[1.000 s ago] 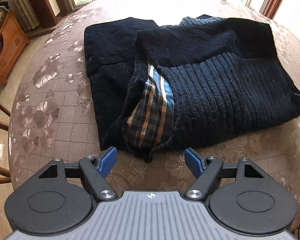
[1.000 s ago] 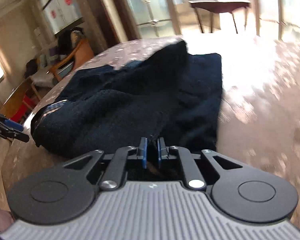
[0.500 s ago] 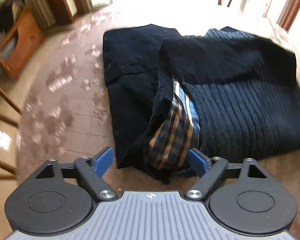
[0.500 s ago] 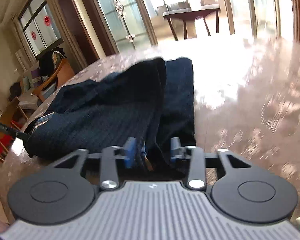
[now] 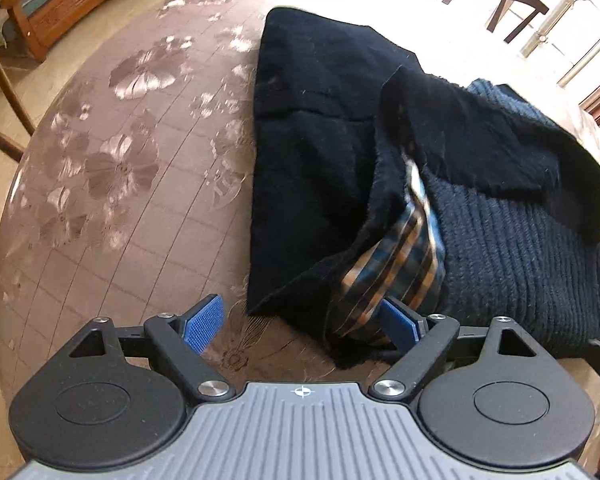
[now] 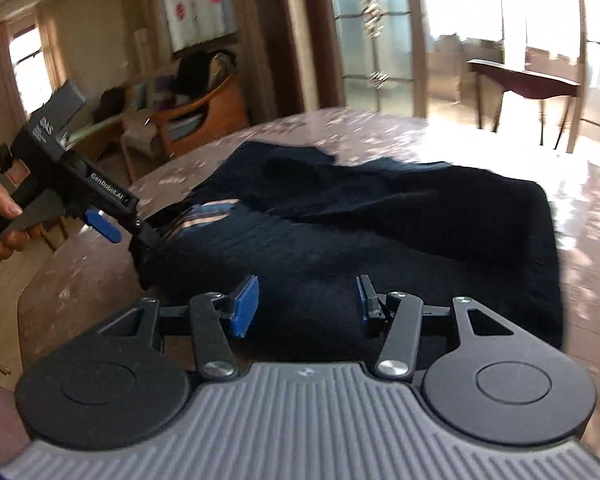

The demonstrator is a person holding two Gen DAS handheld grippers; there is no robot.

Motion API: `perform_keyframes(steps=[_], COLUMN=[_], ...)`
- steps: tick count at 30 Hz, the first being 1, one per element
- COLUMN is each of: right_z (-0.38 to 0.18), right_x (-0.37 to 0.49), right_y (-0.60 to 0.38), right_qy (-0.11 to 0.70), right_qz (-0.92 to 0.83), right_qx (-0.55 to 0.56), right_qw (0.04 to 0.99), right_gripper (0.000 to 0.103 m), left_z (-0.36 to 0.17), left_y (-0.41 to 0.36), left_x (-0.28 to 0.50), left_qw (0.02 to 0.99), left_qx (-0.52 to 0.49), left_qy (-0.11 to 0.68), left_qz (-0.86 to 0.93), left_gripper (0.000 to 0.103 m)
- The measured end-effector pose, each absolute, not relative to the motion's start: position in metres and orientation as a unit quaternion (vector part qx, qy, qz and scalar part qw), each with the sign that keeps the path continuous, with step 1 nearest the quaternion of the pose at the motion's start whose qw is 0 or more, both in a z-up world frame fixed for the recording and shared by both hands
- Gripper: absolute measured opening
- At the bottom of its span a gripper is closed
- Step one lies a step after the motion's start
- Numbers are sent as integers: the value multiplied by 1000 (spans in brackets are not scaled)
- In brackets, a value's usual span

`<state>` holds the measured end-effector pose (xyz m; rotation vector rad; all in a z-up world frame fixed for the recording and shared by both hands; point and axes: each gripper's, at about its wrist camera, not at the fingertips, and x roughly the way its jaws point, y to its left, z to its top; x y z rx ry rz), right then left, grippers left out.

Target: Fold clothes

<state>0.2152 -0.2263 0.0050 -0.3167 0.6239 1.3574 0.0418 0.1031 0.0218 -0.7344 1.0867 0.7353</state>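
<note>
Since a second ago the right gripper [image 6: 306,306] has let go of the dark garment [image 6: 380,240] and pulled back; its jaws, then pinched on a fold, now stand apart with cloth behind them but nothing between the pads. Across the same second the left gripper [image 5: 302,322] has closed in on the near corner: its jaws are spread wide, the plaid lining [image 5: 396,264] lies just inside the right-hand pad, and neither pad presses on it yet.

Lying lower centre to right in the left wrist view, the garment sits half folded on the flowered tablecloth [image 5: 112,168]. It looks thick, soft and limp, with a ribbed knit panel [image 5: 512,248] beside fuzzy dark cloth; my guess is it will sag heavily and drag rather than slide. That near corner, where lining and outer cloth meet, seems the best hold, taking both layers together.

Hard to read: the right wrist view is smeared, so the far edge is unclear. Its lower edge is hidden behind the gripper body, and dark on dark hides how many layers are stacked.
</note>
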Motion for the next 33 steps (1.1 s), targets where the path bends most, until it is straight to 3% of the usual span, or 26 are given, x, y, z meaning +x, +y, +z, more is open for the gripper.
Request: perform_keyframes(steps=[7, 11, 14, 18, 22, 26, 33], right_z=[-15, -32, -34, -17, -1, 3, -2], right_x=[210, 216, 215, 201, 175, 142, 99], right_y=[-188, -187, -191, -196, -202, -197, -160], right_qy=[317, 346, 345, 296, 236, 185, 161], right_qz=[594, 577, 576, 585, 614, 643, 673], right_qx=[-187, -184, -184, -195, -211, -257, -285], right_qw=[715, 716, 718, 729, 723, 697, 663], right_gripper=[52, 62, 63, 64, 79, 83, 87], left_z=[15, 13, 9, 12, 23, 37, 56], left_y=[108, 108, 112, 113, 109, 106, 108], left_x=[20, 10, 4, 2, 9, 15, 17], left_qw=[716, 717, 717, 716, 719, 722, 728], left_qx=[-347, -350, -366, -367, -339, -304, -283], left_qy=[495, 491, 484, 482, 485, 479, 466], left_qz=[348, 349, 344, 346, 364, 396, 416], left_gripper=[88, 88, 88, 88, 88, 88, 88])
